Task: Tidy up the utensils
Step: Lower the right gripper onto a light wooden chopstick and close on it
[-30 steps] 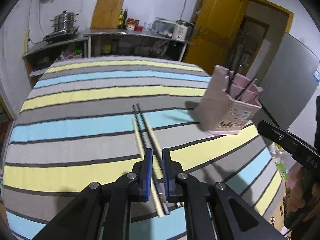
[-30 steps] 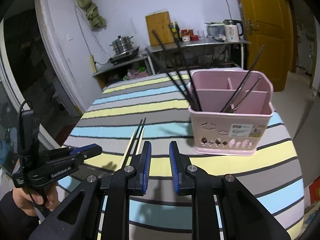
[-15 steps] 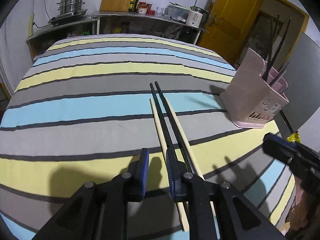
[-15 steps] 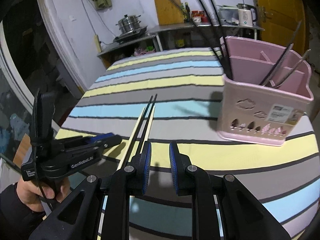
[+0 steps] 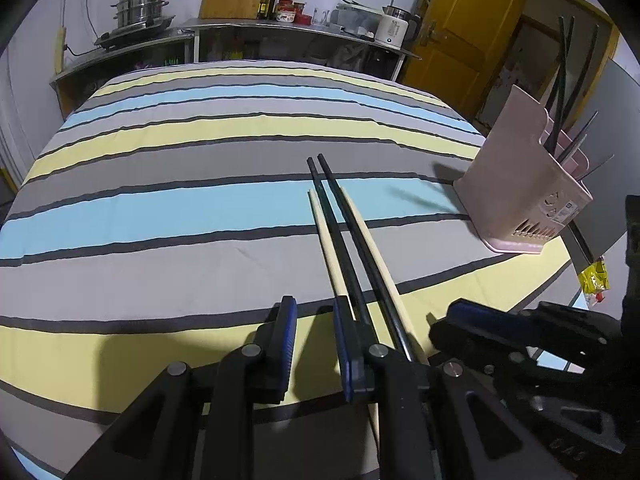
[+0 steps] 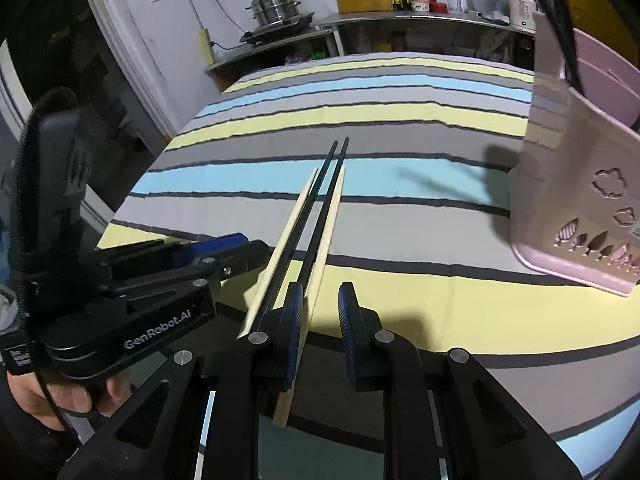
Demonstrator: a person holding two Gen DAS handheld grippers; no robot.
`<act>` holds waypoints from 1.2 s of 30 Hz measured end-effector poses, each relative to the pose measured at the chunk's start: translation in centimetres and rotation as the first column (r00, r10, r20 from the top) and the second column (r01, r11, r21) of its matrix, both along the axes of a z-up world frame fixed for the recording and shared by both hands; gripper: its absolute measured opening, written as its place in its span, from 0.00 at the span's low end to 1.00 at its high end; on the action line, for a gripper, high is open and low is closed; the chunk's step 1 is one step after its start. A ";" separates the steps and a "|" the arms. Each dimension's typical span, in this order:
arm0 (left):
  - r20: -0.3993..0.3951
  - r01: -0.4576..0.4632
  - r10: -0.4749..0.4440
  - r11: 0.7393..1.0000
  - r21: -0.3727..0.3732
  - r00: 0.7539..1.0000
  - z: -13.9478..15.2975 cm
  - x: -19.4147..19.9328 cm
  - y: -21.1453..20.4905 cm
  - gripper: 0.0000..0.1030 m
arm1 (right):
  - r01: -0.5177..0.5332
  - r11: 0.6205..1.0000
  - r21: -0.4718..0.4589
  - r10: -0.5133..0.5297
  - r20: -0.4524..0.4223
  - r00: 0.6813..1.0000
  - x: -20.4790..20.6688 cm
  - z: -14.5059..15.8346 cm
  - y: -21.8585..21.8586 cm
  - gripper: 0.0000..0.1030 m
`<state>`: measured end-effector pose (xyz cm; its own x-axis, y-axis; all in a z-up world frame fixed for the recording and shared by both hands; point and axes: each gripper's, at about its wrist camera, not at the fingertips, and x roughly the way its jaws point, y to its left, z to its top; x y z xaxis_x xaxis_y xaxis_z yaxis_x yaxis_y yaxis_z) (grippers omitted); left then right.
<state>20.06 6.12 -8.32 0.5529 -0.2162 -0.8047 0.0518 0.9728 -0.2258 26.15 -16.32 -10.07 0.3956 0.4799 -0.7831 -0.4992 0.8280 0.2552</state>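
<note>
Two black chopsticks (image 5: pixel 340 224) and two pale wooden chopsticks (image 5: pixel 326 240) lie side by side on the striped tablecloth (image 5: pixel 160 216), pointing away from me. My left gripper (image 5: pixel 314 344) is open and low at their near ends, which lie just right of its gap, under its right finger. My right gripper (image 6: pixel 320 320) is open; the right wooden chopstick (image 6: pixel 326 232) runs along its left finger. A pink utensil holder (image 5: pixel 520 196) with several black chopsticks stands to the right; it also shows in the right wrist view (image 6: pixel 580 208).
The other hand-held gripper (image 6: pixel 160 280) sits close on the left in the right wrist view. A metal counter (image 5: pixel 280 32) with a steamer pot (image 5: pixel 140 4), bottles and a kettle stands behind the table. A yellow door (image 5: pixel 460 40) is at the back right.
Both grippers have dropped lower and closer to the near ends of the chopsticks and to each other. The chopsticks and holder have not moved.
</note>
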 end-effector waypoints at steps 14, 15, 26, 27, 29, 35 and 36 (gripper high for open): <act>0.001 -0.027 0.027 1.000 -0.013 1.000 0.0 -0.4 1.0 0.20 | -0.012 0.998 -0.060 0.012 0.001 1.000 0.3 -1.1 1.1 0.18; 0.002 -0.029 0.029 0.999 -0.014 1.000 0.1 -0.4 1.0 0.20 | -0.017 0.997 -0.076 0.018 0.013 1.000 0.3 -1.1 1.4 0.18; -0.001 -0.037 0.037 0.999 -0.032 0.999 0.2 -0.2 1.2 0.20 | 0.018 0.993 -0.114 -0.013 0.046 0.999 0.3 -1.0 0.8 0.18; -0.001 -0.033 0.033 0.999 -0.033 0.999 0.2 -0.2 1.1 0.20 | 0.024 0.993 -0.113 -0.019 0.045 0.999 0.4 -0.9 0.5 0.16; -0.003 -0.023 0.023 0.999 -0.030 1.000 0.0 0.1 0.6 0.21 | 0.037 0.993 -0.108 -0.033 0.040 0.999 0.5 -0.9 0.0 0.15; 0.011 -0.014 0.014 1.000 0.005 1.000 -0.2 0.9 -0.8 0.25 | 0.063 0.994 -0.091 -0.061 0.025 0.998 0.8 -0.9 -1.3 0.15; 0.015 -0.013 0.013 1.000 0.020 1.000 -0.2 1.0 -1.1 0.25 | 0.064 0.994 -0.090 -0.062 0.024 0.998 0.8 -0.9 -1.4 0.15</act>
<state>21.08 5.06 -8.53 0.5679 -0.1926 -0.8002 0.0424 0.9778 -0.2053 26.91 -17.68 -10.98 0.4401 0.3809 -0.8132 -0.4495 0.8774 0.1678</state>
